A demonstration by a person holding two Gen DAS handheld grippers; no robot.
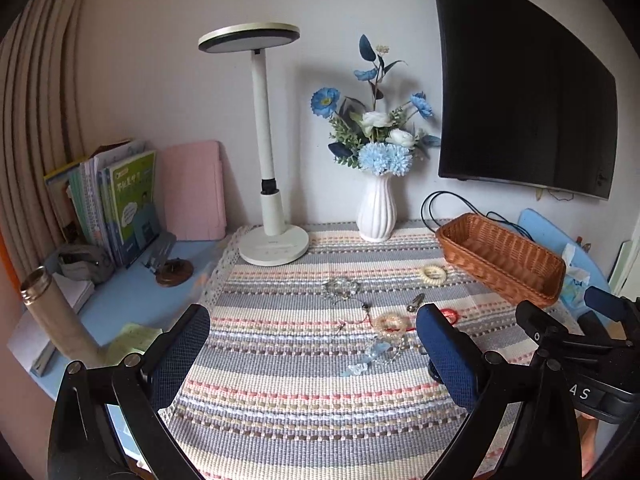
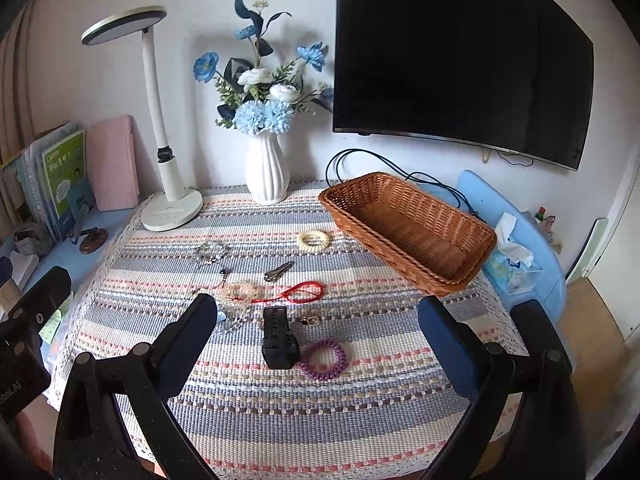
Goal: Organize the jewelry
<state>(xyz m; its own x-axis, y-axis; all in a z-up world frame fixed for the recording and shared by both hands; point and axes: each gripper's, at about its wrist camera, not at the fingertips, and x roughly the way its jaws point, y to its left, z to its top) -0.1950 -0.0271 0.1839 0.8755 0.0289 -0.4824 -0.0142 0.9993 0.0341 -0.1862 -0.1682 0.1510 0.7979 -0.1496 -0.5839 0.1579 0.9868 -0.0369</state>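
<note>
Jewelry lies scattered on the striped cloth (image 2: pixel 320 412): a cream coil ring (image 2: pixel 314 239), a clear bead bracelet (image 2: pixel 211 252), a silver clip (image 2: pixel 278 271), a pale bead bracelet (image 2: pixel 240 293) with a red cord (image 2: pixel 298 293), a black watch (image 2: pixel 279 338), a purple coil band (image 2: pixel 323 359) and a small gold charm (image 2: pixel 311 321). An empty wicker basket (image 2: pixel 408 228) stands at the back right. My right gripper (image 2: pixel 320 334) hangs open above the watch. My left gripper (image 1: pixel 314 344) is open over the pale bracelet (image 1: pixel 391 322) and blue crystal charms (image 1: pixel 374 354).
A white lamp (image 2: pixel 170 204), a white vase of blue flowers (image 2: pixel 267 172) and a dark screen (image 2: pixel 460 52) stand along the back wall. Books (image 1: pixel 120 204), a pink folder (image 1: pixel 192 192) and a metal flask (image 1: pixel 56 316) sit left. A tissue pack (image 2: pixel 514 256) lies right.
</note>
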